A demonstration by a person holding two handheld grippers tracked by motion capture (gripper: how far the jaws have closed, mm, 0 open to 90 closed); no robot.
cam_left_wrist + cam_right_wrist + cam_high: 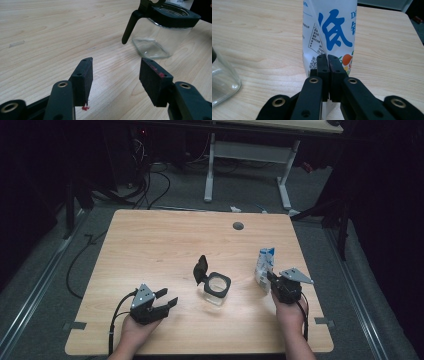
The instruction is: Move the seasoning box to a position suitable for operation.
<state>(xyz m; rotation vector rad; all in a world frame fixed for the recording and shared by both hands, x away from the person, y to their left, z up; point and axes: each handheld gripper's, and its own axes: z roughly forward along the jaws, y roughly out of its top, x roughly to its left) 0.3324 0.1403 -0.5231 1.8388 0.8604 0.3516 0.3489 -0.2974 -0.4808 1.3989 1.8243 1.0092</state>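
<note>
Dim room w/ grey carpet floor (pixel 45 270), floor cables (pixel 150 185), white-legged desk (pixel 250 155) behind wooden table (pixel 165 235).

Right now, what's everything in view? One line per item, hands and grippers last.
Clear glass jar with black rim and open black flip lid: 1, clear and black, table centre, upright.
White pouch with blue print: 1, white and blue, right of the jar, upright, pinched at its edge.
Light wooden table: 1, pale wood, grey round plug at far edge.
White-legged desk: 1, white, behind on the floor.
Left gripper: 1, black, near left of jar, jaws open, empty.
Right gripper: 1, black, jaws shut on the pouch.
</note>
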